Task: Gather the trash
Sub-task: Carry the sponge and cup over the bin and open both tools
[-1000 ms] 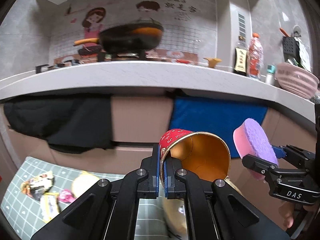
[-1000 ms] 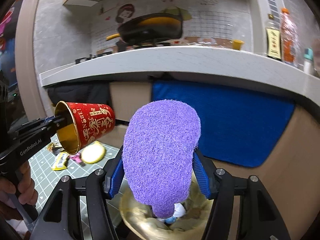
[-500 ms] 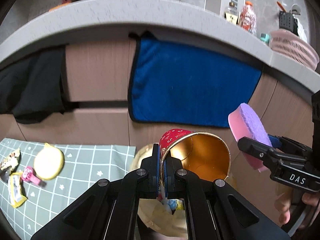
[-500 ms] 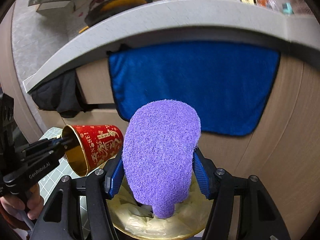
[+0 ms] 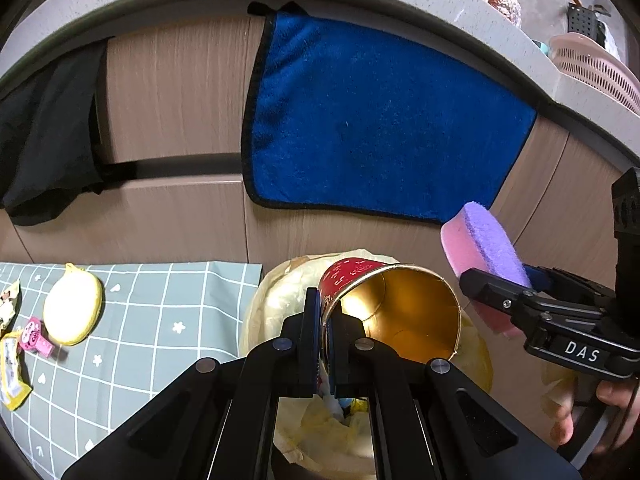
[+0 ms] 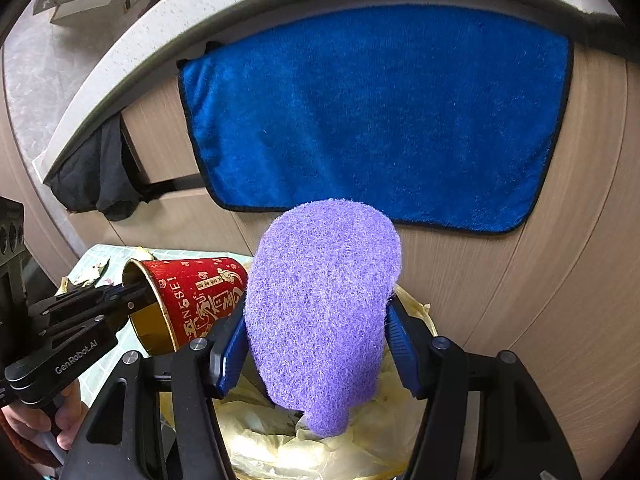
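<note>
On the grey-green checked mat [image 5: 132, 344] at far left lie a round yellow pouch [image 5: 73, 310] and small snack wrappers [image 5: 16, 364], not yet collected. The left gripper [image 5: 322, 344] pinches the rim of a red-and-gold paper cup [image 5: 394, 312], tipped over the yellow-lined trash bin [image 5: 276, 304]. At right, the right gripper [image 6: 316, 344] clamps a purple-and-pink sponge [image 6: 320, 312] above the same bin. Releasing off-centre could bounce the cup off the rim; the two tools are close enough to collide.

Both grippers dropped from counter height toward the lined trash bin [image 5: 276, 304], bringing the red cup [image 5: 394, 312] and purple sponge [image 6: 324, 308] over its mouth.
</note>
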### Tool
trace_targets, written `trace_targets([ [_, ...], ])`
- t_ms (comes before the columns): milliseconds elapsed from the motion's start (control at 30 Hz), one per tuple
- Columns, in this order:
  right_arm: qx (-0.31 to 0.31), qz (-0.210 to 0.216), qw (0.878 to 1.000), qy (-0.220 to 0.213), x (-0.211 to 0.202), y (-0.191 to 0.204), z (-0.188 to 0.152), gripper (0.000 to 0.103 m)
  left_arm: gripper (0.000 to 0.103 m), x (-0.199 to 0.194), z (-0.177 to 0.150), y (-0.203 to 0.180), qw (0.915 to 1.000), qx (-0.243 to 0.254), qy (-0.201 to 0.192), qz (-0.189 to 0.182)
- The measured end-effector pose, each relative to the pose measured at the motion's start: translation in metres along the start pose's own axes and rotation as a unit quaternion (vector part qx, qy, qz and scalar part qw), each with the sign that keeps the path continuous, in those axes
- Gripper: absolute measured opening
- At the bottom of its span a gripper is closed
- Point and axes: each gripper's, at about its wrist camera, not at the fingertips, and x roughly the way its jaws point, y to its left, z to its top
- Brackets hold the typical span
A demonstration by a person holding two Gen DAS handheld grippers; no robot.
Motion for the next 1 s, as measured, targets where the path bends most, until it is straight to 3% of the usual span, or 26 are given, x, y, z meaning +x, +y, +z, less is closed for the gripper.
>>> trace_targets([
  [333,-0.001,-0.007,1.000,0.011,0.010,0.001,-0.004,0.060,0.004,0.006,0.000,0.007,0.9997,-0.009,0.011,-0.021],
  [433,0.003,-0.009,1.000,0.014,0.011,-0.001,-0.005,0.061,0.012,0.009,0.000,0.014,0.9983,-0.025,0.024,-0.046],
  [533,0.006,-0.012,1.000,0.018,0.013,-0.001,-0.006,0.062,0.036,0.006,0.001,0.023,0.9971,-0.043,0.027,-0.057],
  [567,0.007,-0.012,1.000,0.015,0.013,-0.001,-0.007,0.067,0.042,0.003,0.001,0.025,0.9971,-0.045,0.025,-0.057],
  [733,0.020,0.006,1.000,0.006,0.008,0.003,-0.005,0.080,0.046,-0.018,0.007,0.040,0.9993,-0.034,0.008,-0.012],
  [1000,-0.029,0.012,0.999,-0.025,-0.011,0.042,0.001,0.081,0.046,-0.056,-0.010,0.099,0.9971,-0.064,-0.003,0.042],
])
